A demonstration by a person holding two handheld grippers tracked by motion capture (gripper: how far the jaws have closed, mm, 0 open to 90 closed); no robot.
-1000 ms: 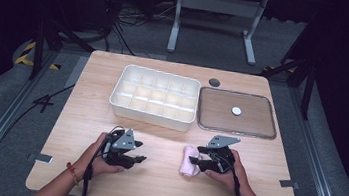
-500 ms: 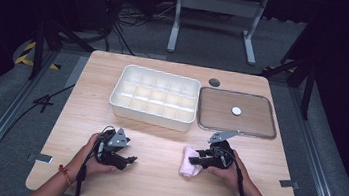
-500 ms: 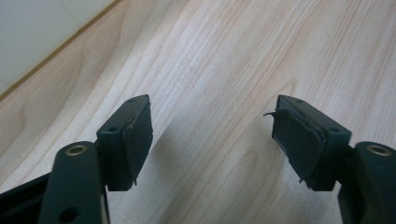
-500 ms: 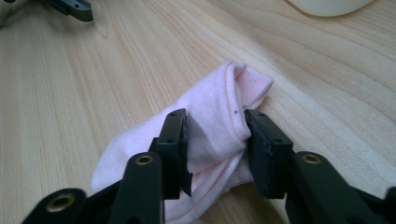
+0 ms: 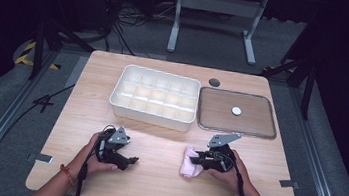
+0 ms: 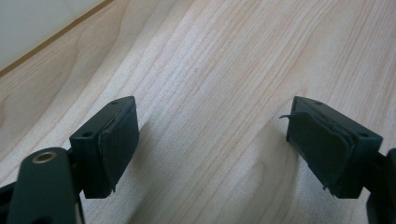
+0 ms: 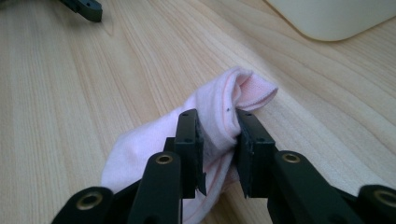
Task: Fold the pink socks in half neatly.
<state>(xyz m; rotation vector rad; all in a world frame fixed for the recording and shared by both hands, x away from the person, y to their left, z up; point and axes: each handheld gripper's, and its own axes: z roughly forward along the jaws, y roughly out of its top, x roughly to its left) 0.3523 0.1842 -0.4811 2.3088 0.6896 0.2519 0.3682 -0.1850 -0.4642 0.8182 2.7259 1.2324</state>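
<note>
The pink sock (image 7: 219,121) is pinched by the right tool (image 7: 218,140), its jaws just closing; near it, the left tool (image 6: 210,144) is spread wide, just opening over bare counter (image 6: 224,70). No writing is seen.

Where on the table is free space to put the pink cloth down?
Bare wood lies between the left gripper and the pink cloth, and along the table left of the white divided box. The far side is crowded: box beside lid.

Bright overhead light floods the pale wooden table (image 5: 162,177) while the surrounding floor sinks into near-black; close up, the black jaws cast soft shadows (near edges slightly blurred).
</note>
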